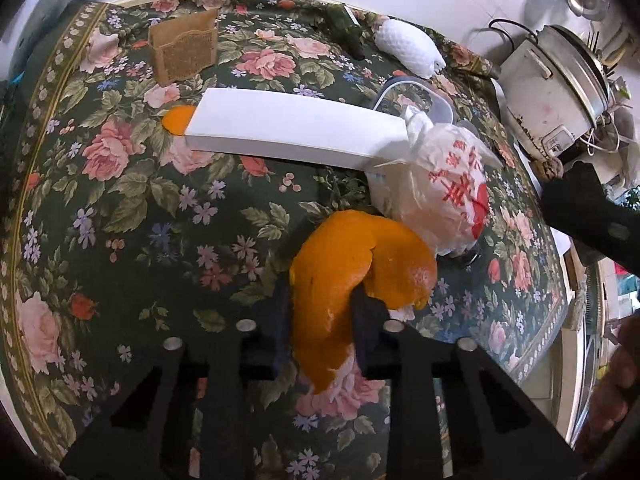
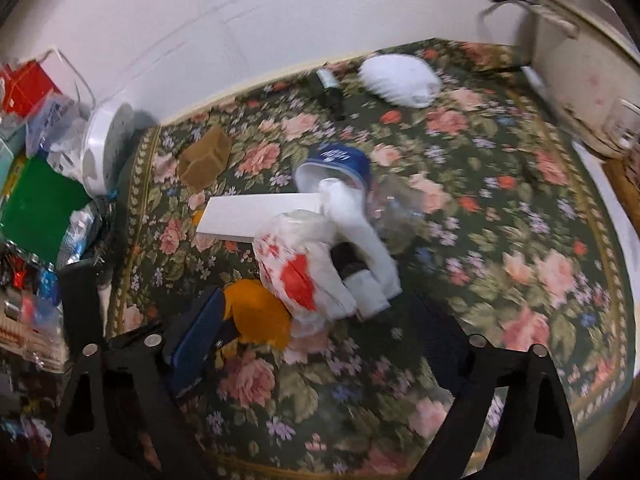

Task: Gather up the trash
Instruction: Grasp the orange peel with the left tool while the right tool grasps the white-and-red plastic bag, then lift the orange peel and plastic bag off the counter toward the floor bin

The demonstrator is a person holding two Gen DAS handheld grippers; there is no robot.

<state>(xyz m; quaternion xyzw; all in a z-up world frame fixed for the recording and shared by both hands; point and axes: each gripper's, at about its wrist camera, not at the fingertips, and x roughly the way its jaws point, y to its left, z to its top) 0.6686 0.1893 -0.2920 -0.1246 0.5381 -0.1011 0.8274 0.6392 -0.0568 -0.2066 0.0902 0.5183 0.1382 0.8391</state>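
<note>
The left hand-held gripper (image 1: 322,312) is clamped on an orange peel (image 1: 340,280) at lower centre of the floral bench (image 1: 120,208); the right hand-held gripper (image 2: 316,344) hangs with jaws wide, nothing between them. Just above the peel, a red-printed plastic bag (image 1: 444,196) lies against a long white box (image 1: 288,130). Beyond stand a blue-rimmed tub (image 2: 340,164), contents unclear, and a woven holder (image 1: 184,46) at upper left.

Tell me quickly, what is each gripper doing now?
Left gripper: closed on the orange peel.
Right gripper: open, holding nothing.

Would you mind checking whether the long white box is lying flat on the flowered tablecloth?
No, the long white box is tilted, one end propped on the plastic bag with red print.
</note>
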